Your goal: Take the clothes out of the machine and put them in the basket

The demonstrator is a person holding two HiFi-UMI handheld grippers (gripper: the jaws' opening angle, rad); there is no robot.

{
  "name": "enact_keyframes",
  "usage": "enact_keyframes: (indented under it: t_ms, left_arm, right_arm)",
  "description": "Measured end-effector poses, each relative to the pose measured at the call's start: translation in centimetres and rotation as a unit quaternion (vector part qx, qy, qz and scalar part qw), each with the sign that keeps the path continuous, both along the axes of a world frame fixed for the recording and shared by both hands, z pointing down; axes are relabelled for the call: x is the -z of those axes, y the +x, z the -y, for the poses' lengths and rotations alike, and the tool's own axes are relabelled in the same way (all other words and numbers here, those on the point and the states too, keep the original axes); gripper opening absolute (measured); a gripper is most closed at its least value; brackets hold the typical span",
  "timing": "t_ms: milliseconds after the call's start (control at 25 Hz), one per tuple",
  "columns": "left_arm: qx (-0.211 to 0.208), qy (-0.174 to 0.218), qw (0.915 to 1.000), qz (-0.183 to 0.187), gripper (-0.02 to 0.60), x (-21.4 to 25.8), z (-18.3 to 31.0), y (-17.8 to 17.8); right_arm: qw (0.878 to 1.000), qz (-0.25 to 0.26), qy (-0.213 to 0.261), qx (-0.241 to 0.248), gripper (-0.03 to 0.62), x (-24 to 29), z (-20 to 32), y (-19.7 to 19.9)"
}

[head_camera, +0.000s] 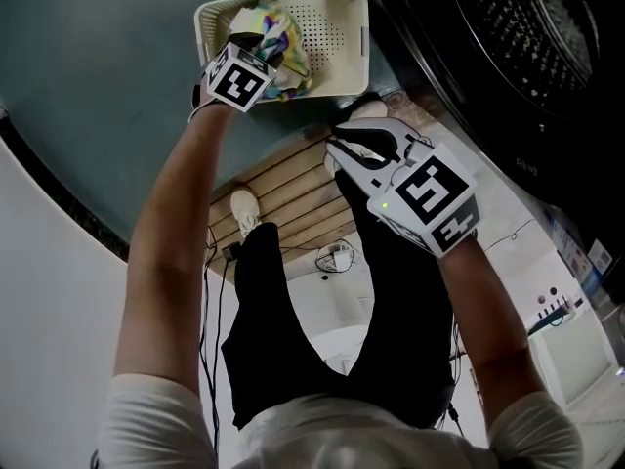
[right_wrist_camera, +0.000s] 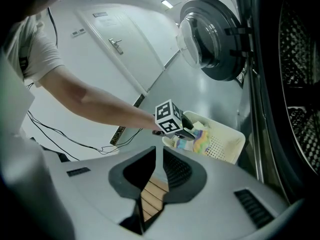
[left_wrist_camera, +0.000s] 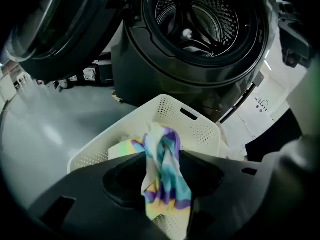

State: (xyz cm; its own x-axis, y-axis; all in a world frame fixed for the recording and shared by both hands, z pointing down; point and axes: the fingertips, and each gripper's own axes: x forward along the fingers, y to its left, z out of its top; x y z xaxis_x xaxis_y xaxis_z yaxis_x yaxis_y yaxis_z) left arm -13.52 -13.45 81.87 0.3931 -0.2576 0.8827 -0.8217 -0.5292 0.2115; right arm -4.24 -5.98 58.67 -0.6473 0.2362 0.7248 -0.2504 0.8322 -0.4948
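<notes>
A cream perforated basket (head_camera: 332, 8) stands on the floor in front of the dark washing machine (left_wrist_camera: 195, 19). My left gripper (head_camera: 256, 47) reaches down into it. A cloth striped in purple, turquoise and yellow (left_wrist_camera: 165, 174) hangs loosely between its jaws, which stand apart and do not pinch it. More pale laundry lies under it in the basket (left_wrist_camera: 200, 129). My right gripper (head_camera: 352, 145) hovers nearer to me, beside the machine's front, shut to a thin slit with nothing in it (right_wrist_camera: 159, 151). From there the left gripper (right_wrist_camera: 187, 133) and the cloth (right_wrist_camera: 200, 139) show over the basket (right_wrist_camera: 227, 144).
The machine's round door (right_wrist_camera: 210, 39) stands swung open beyond the basket. The drum (head_camera: 527, 27) is dark and I cannot tell what is inside. Wooden floor slats (head_camera: 293, 193) and loose cables (head_camera: 337, 257) lie by the person's feet.
</notes>
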Motion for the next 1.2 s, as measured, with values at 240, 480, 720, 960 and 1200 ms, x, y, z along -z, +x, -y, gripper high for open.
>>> enact_keyframes:
  t_ms: [240,480,720,960,1200]
  left_arm:
    - [0.029,0.006,0.9995,-0.009,0.206,1.4,-0.8,-0.8]
    - [0.043,0.023,0.9985,-0.024,0.204,5.4,-0.9,-1.3]
    - [0.056,0.039,0.9965,-0.048,0.204,11.1,-2.6,-1.1]
    - [0.076,0.046,0.9934,-0.072,0.202,17.7,-5.7,-1.3]
    - [0.077,0.078,0.9903,-0.086,0.201,25.4,-7.9,-2.2]
  right_arm:
    - [1.0,0.004,0.005,-0.003,0.043,0.6,0.1,-0.5]
    - [1.0,0.01,0.021,-0.007,0.043,2.8,-0.3,-1.6]
    - [0.999,0.017,0.037,-0.022,0.043,6.6,-1.4,-2.5]
    - [0.997,0.031,0.053,-0.04,0.043,11.0,-3.4,-2.9]
    - [0.993,0.051,0.078,-0.07,0.043,15.0,-4.8,-3.3]
